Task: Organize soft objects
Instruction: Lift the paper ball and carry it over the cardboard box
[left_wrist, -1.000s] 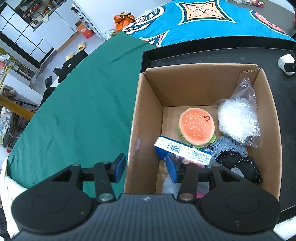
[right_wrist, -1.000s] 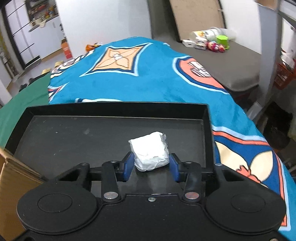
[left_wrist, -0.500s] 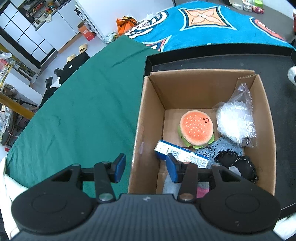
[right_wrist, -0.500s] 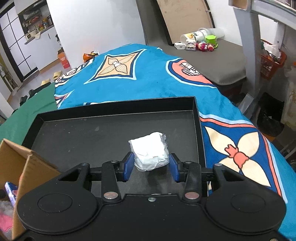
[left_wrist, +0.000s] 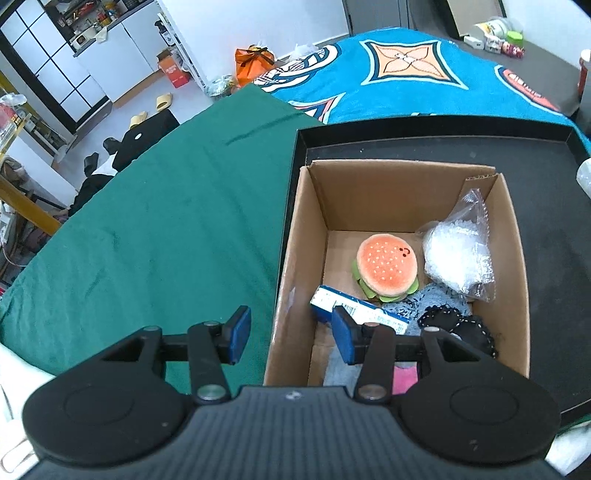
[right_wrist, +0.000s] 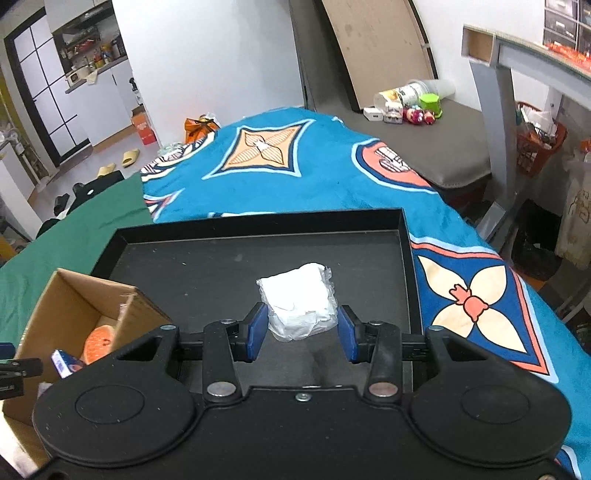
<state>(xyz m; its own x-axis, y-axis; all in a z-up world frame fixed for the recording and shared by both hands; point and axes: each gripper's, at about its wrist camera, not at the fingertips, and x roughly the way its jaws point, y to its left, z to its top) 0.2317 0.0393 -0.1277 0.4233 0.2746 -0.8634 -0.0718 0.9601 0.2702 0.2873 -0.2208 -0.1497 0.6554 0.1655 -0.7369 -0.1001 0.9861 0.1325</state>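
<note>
Resting on teal blanket (right_wrist: 314, 184), black tray (right_wrist: 221, 266); right claw (right_wrist: 301, 328) pinching white bundle (right_wrist: 299, 306), left claw (left_wrist: 290, 334) spread.

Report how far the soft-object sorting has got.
Done: burger plush, clear bag and dark fabrics lie in the cardboard box. In hand: the right gripper holds the white wrapped bundle above the black tray. Left: boxing it. The left gripper is open, empty.

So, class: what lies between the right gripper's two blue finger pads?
In the right wrist view, a white plastic-wrapped soft bundle sits between the right gripper pads, above the black tray.
</note>
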